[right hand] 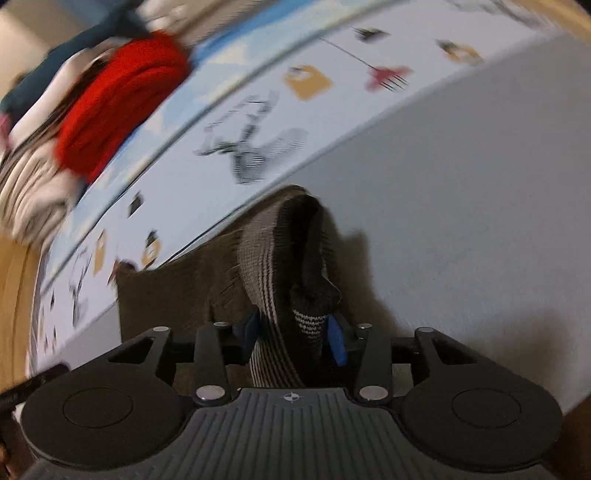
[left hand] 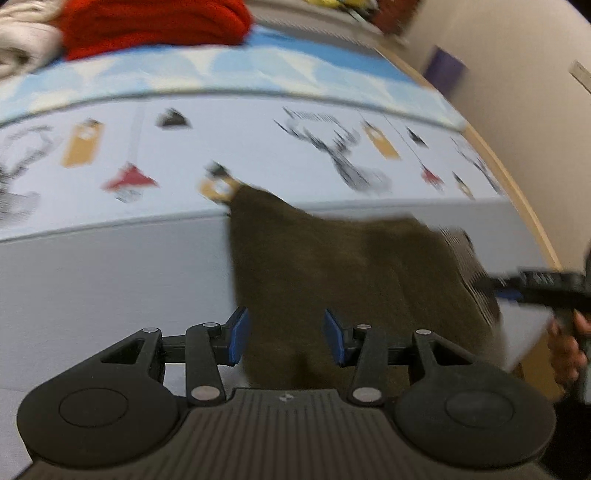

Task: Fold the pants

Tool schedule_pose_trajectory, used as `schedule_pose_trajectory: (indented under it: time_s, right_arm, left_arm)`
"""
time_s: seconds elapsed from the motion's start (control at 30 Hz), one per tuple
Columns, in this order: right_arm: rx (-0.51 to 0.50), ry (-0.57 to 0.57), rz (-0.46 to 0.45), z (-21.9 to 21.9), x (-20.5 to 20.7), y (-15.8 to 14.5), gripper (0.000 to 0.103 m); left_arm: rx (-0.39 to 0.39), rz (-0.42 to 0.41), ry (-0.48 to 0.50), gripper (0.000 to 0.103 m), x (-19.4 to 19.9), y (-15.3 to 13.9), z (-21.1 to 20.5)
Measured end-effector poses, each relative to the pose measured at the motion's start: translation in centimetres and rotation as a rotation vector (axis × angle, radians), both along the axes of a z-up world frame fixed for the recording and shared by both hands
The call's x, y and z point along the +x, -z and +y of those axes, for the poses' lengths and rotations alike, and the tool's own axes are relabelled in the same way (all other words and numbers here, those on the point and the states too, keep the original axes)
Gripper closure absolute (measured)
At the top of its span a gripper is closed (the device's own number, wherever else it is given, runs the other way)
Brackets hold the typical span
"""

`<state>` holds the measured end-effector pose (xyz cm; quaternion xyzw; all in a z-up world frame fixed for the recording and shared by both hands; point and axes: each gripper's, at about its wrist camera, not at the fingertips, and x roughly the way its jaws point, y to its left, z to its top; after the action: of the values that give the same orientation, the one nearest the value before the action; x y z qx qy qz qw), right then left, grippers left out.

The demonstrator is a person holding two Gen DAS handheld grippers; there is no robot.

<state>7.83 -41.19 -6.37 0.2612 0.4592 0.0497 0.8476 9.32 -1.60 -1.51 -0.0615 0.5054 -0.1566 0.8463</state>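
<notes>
Left wrist view: your left claw (left hand: pixel 282 334) stands part open over the olive pants (left hand: pixel 332 266). The cloth lies between the blue pads (left hand: pixel 239 334), but neither pad presses it; nothing is held there. The pants lie spread on a grey sheet (left hand: pixel 110 280), their far corner reaching a printed cover (left hand: pixel 240 147) with deer and tag figures. Red cloth (left hand: pixel 155 26) is heaped at the far left. At the right edge your other claw comes in, with a hand (left hand: pixel 565 350) below it. The picture is blurred.

Right wrist view: red cloth (right hand: pixel 122 99) sits upper left, the pants (right hand: pixel 166 291) lower left. Your right claw (right hand: pixel 295 338) is closed on the striped waistband (right hand: pixel 284 295), which bunches up between the pads. Grey sheet (right hand: pixel 461 221) fills the right.
</notes>
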Motion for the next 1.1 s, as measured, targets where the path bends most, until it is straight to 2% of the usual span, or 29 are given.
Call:
schedule_pose_trajectory:
  time_s: [0.1, 0.13, 0.2, 0.23, 0.3, 0.47, 0.53, 0.57, 0.6, 0.67, 0.73, 0.87, 0.97, 1.1]
  right_arm:
    - [-0.041, -0.025, 0.030, 0.5, 0.6, 0.5, 0.049]
    - [-0.059, -0.030, 0.056, 0.6, 1.0, 1.1, 0.046]
    - [-0.102, -0.045, 0.108, 0.6, 1.0, 2.4, 0.044]
    - [-0.117, -0.055, 0.135, 0.6, 1.3, 3.0, 0.036]
    - [-0.117, -0.054, 0.155, 0.7, 1.6, 3.5, 0.028]
    - [-0.090, -0.086, 0.136, 0.2, 2.1, 3.5, 0.026]
    - [-0.075, -0.118, 0.129, 0.3, 2.8, 3.8, 0.025]
    - [-0.069, -0.132, 0.128, 0.4, 3.0, 4.0, 0.024]
    - [-0.068, -0.140, 0.129, 0.5, 3.4, 4.1, 0.023]
    - [-0.063, -0.155, 0.130, 0.7, 4.2, 4.6, 0.021]
    - [-0.055, -0.174, 0.133, 0.7, 4.9, 4.8, 0.021]
    - [-0.006, -0.192, 0.142, 0.6, 5.9, 5.7, 0.018]
    - [0.012, -0.197, 0.153, 0.6, 6.5, 6.5, 0.014]
    - [0.029, -0.202, 0.155, 0.9, 7.1, 6.8, 0.013]
  left_arm:
    - [-0.007, 0.072, 0.111, 0.054, -0.4, 2.1, -1.7]
    - [0.026, 0.119, 0.157, 0.055, -0.6, 3.4, -2.5]
    - [0.156, 0.211, 0.226, 0.054, -1.1, 6.6, -3.7]
    - [0.199, 0.235, 0.247, 0.052, -1.4, 7.6, -4.1]
    - [0.213, 0.221, 0.271, 0.051, -1.6, 7.6, -4.3]
    - [0.107, 0.201, 0.178, 0.050, 0.4, 5.6, -2.4]
    - [0.084, 0.192, 0.143, 0.046, 2.2, 5.1, -1.6]
    - [0.078, 0.176, 0.113, 0.038, 3.1, 4.9, -1.2]
    - [0.074, 0.156, 0.077, 0.035, 3.9, 4.9, -0.7]
    - [0.059, 0.133, 0.011, 0.035, 5.5, 5.5, 0.2]
    - [0.052, 0.172, -0.033, 0.035, 6.9, 6.3, 0.7]
    - [0.038, 0.164, -0.050, 0.030, 8.7, 6.7, 0.0]
    - [0.026, 0.184, -0.061, 0.030, 9.9, 7.3, -0.1]
    - [0.016, 0.211, -0.068, 0.030, 11.4, 8.1, -0.1]
